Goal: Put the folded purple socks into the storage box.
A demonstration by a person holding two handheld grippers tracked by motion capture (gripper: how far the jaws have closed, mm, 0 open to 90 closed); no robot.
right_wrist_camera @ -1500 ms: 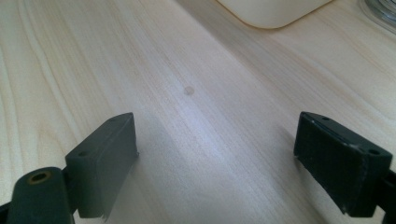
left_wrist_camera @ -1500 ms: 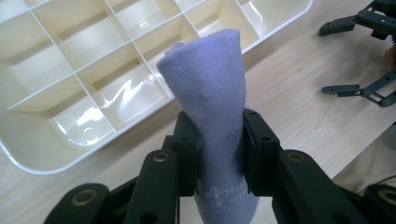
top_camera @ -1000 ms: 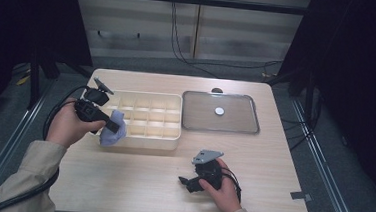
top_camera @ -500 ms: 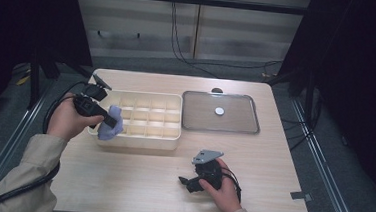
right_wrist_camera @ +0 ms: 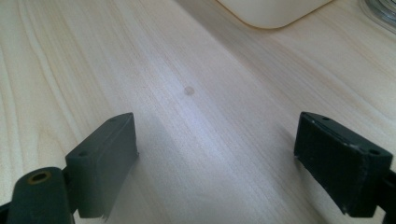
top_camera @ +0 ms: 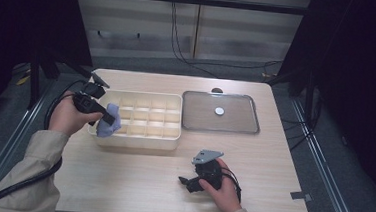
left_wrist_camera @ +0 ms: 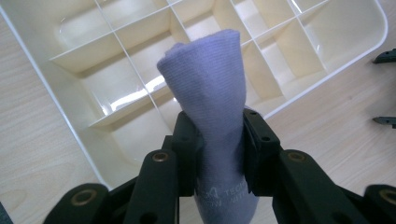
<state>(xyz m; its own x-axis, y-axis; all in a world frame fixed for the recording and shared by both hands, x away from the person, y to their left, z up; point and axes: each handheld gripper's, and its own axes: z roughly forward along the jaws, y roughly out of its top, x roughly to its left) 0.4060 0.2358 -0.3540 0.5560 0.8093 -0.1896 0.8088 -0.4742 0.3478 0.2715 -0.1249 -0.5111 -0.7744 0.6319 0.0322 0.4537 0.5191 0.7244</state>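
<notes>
A rolled pale-blue sock [left_wrist_camera: 210,102] [top_camera: 109,120] is clamped between the black jaws of my left gripper [left_wrist_camera: 218,154] [top_camera: 106,118], which hangs over the left end of the cream divided organizer box [top_camera: 147,118] [left_wrist_camera: 93,70]. The sock's free end hovers above the box's near-left compartments. My right gripper [right_wrist_camera: 217,154] [top_camera: 186,182] rests low over the bare wooden tabletop in front of the box, its jaws wide apart with nothing between them.
A clear lid [top_camera: 220,112] with a white round spot lies flat on the table to the right of the box. A corner of the box [right_wrist_camera: 271,11] sits ahead of the right gripper. Cables trail off the table's left side.
My left gripper has carried the sock a little toward the left end of the box. The right hand has stayed where it was.
</notes>
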